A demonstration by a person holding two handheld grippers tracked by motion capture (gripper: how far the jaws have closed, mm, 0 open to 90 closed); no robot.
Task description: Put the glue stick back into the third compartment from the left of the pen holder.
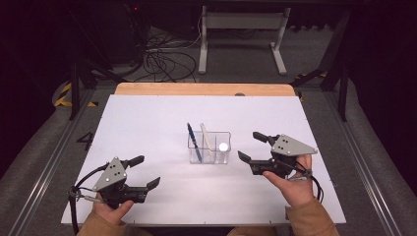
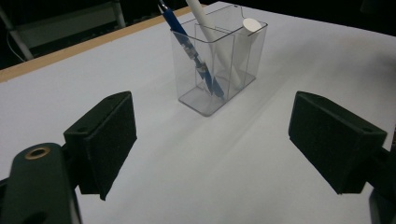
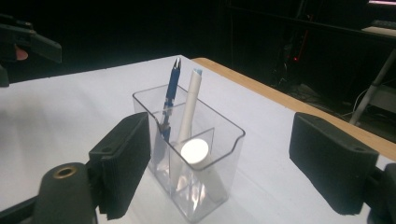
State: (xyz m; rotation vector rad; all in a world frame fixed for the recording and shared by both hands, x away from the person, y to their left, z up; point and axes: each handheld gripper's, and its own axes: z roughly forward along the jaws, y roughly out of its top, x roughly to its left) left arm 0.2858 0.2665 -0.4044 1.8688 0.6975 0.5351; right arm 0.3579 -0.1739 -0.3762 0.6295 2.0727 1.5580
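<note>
On the white table (image 1: 147, 196) a clear plastic pen holder (image 1: 210, 147) stands in the middle, holding a blue pen (image 1: 193, 141), a white pen (image 1: 207, 140) and a white cylinder (image 1: 223, 147). The right gripper (image 1: 253, 146) is just beside it and the left gripper (image 1: 146, 171) is apart, both with jaws spread and empty. I think the light holder could tip or slide if one jaw pushes its wall

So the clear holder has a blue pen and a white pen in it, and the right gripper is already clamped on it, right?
Not clamped. In the right gripper view the right gripper is open, jaws apart, near the clear holder. The blue pen and white pen do stand inside.
</note>
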